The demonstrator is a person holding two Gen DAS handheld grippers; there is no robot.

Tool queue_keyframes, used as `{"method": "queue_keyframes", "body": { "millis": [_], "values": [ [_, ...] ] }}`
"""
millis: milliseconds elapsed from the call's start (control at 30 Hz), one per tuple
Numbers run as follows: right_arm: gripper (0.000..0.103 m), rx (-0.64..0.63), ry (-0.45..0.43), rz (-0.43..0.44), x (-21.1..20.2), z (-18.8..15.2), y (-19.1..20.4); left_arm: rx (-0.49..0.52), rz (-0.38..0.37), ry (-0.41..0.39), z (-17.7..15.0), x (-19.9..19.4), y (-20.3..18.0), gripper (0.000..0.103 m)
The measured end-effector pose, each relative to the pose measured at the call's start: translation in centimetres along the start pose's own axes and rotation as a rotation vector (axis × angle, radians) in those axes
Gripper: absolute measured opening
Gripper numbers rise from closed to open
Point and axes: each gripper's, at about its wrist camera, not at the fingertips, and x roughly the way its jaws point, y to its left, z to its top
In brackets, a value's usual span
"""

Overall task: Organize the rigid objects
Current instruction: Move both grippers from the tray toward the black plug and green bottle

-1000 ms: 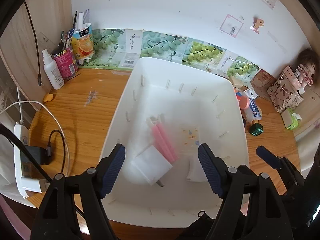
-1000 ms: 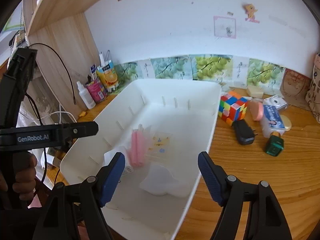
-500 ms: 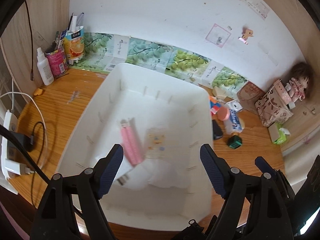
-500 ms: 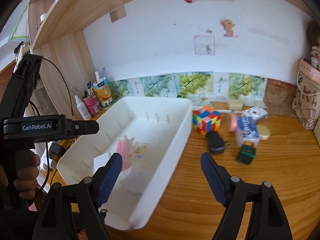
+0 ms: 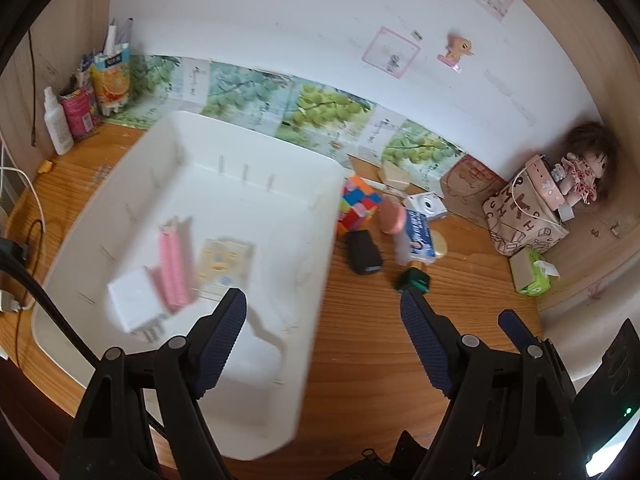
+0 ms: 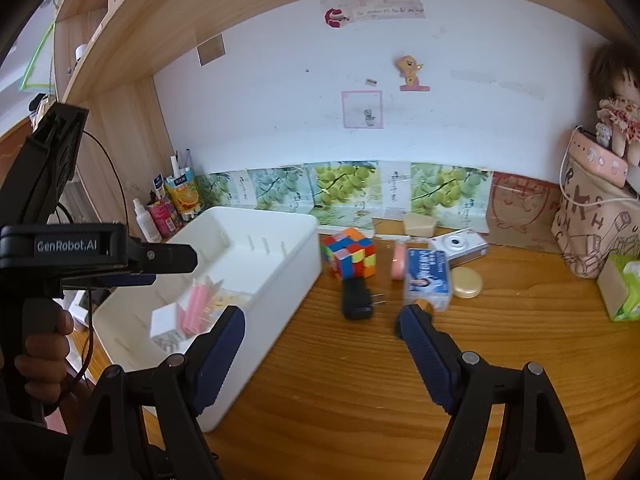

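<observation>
**Both hand-held grippers empty, loose items waiting beside the bin**

Left wrist view: the left hand-held gripper [image 5: 322, 312] is spread wide with nothing between its jaws, hanging over the right edge of the white bin [image 5: 256, 160]. In the bin lie a white plug [image 5: 134, 306], a pink pack [image 5: 174, 270] and a pale card [image 5: 224, 260]. Just right of the bin on the worktop [image 5: 372, 344] sit a cube [image 5: 358, 204], a black charger [image 5: 362, 256], a blue box [image 5: 420, 236] and a green cap [image 5: 416, 280].

Right wrist view: the right hand-held gripper [image 6: 320, 320] is also spread and empty, aimed at the worktop between the bin [image 6: 280, 220] and the cluster. The cube [image 6: 350, 256] stands beside the bin's far corner, close to its wall; the charger [image 6: 356, 298] lies just in front of it, prongs pointing right; the blue box [image 6: 426, 278] is beside that, with a camera [image 6: 458, 246] and a gold disc [image 6: 466, 282] further back.

The cube looks stiff and light with flat faces, best pinched across two opposite sides. The charger is likely smooth plastic, so grip its broad body, not the prongs. The blue box may dent if squeezed hard.
</observation>
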Motion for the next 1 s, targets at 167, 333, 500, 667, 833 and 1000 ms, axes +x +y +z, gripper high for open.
{"method": "queue_keyframes", "body": {
  "millis": [167, 333, 500, 667, 833, 1000],
  "values": [
    [0.081, -0.034, -0.001, -0.008, -0.2, 0.1, -2.5, -0.027, -0.021, 0.044, 0.2, 1.6, -2.9, 0.085],
    [0.081, -0.101, 0.009, -0.01, 0.2, 0.1, -5.1, -0.056, -0.038, 0.083, 1.2, 3.4, -5.7, 0.086],
    [0.081, -0.169, 0.023, 0.004, 1.2, -0.1, -7.1, -0.134, -0.007, 0.085, 2.3, 5.2, -7.7, 0.086],
    [0.081, -0.255, 0.023, 0.039, 2.3, -0.6, -8.3, -0.189, 0.042, 0.114, 3.0, 7.2, -8.5, 0.086],
    [0.081, -0.3, -0.002, 0.056, 3.8, -0.9, -9.0, -0.233, 0.101, 0.156, 3.6, 9.3, -8.9, 0.086],
    [0.081, -0.287, 0.027, 0.097, 6.4, -1.1, -9.5, -0.255, 0.167, 0.234, 4.0, 11.9, -8.5, 0.086]
  ]
}}
